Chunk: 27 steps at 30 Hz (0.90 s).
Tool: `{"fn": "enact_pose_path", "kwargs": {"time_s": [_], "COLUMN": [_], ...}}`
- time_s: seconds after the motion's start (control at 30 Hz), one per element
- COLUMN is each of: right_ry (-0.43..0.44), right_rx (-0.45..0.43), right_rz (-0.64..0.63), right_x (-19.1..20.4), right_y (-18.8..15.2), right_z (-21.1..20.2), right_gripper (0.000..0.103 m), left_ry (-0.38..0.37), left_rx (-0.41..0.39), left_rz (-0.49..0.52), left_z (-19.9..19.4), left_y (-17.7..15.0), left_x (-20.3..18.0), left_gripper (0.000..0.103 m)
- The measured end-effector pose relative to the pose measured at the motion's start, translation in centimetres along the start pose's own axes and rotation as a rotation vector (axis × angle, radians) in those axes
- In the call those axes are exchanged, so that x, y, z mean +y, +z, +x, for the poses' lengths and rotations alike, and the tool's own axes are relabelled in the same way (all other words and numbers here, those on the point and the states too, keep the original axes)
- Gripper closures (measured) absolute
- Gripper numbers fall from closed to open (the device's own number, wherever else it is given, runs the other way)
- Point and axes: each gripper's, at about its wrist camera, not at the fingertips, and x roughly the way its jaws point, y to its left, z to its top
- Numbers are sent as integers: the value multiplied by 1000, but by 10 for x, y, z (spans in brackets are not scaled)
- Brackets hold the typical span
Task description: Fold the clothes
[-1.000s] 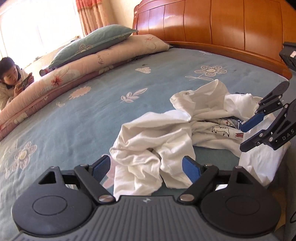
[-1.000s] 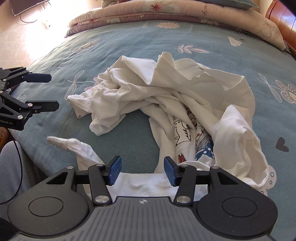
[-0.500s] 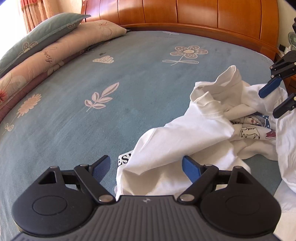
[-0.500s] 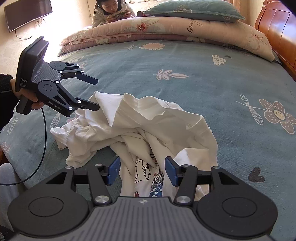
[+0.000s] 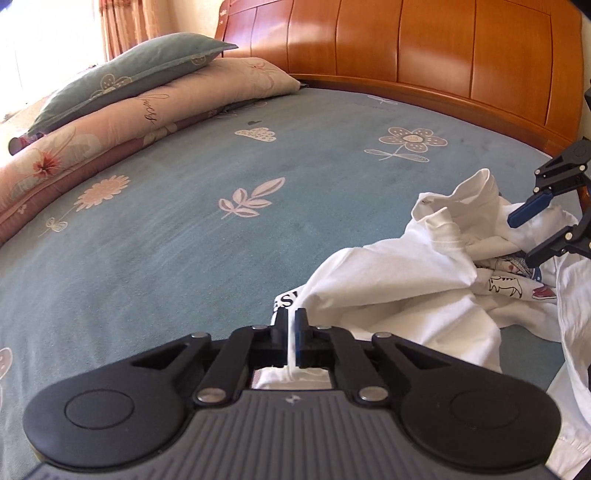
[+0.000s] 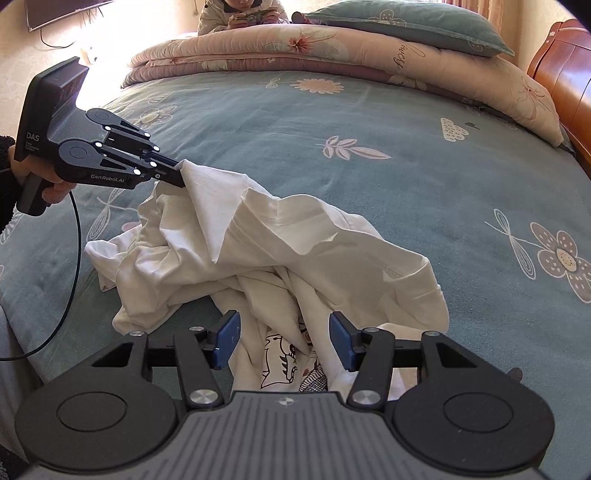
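Left gripper [image 6: 177,173]: clenched on an edge of the white garment [image 6: 280,236]; a thin fold of cloth shows pinched between its closed jaws.
Why held so: likely to lift one edge clear of the heap, so the crumpled cloth can be drawn out flat before folding.
Right gripper [image 6: 284,338]: released, jaws standing apart and gripping nothing; printed cloth lies just ahead, between and below its fingers.
Garment position: bunched on the blue bedspread [image 5: 184,240], stretching from the left gripper's tip towards the right gripper.
Printed shirt [image 6: 284,362]: tangled under the white cloth, probably a snag when pulling.
Surroundings: folded quilt [image 6: 332,48] and pillow [image 6: 406,22] well beyond both tools; wooden headboard [image 5: 443,55] far ahead of the left one.
Person [image 6: 240,14]: behind the quilt, well apart.
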Motion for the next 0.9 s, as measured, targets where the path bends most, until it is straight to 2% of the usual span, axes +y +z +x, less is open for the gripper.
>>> {"fn": "enact_pose_path", "kwargs": {"time_s": [0.13,0.17,0.3,0.5,0.6,0.67,0.77,0.9], "right_ry": [-10,-8,24,111,157,153,120,163], "right_rx": [-7,-11,-45,-137,-116,-66,42,69], "right_rz": [-24,-32,-77,-172,-185,-175,-153,-113], "right_x": [8,9,15,23,26,27,22,17], "right_y": [2,3,15,65,85,89,79,47], "right_z": [-6,-7,-6,18,49,73,98,82], "right_gripper": [45,45,45,45,45,45,45,45], "left_ry": [46,45,-3,-103,-125,-129,-122,-115], "left_rx": [13,14,10,24,33,39,41,30], "left_rz": [-24,-17,21,45,52,49,50,62], "left_z": [-25,-29,-31,-12,-3,-1,-4,-8], "left_y": [-9,-11,-14,-19,-23,-27,-32,-33], "left_x": [9,6,-14,-45,-53,-54,-54,-55], "left_gripper": [103,100,99,95,95,95,95,92]}}
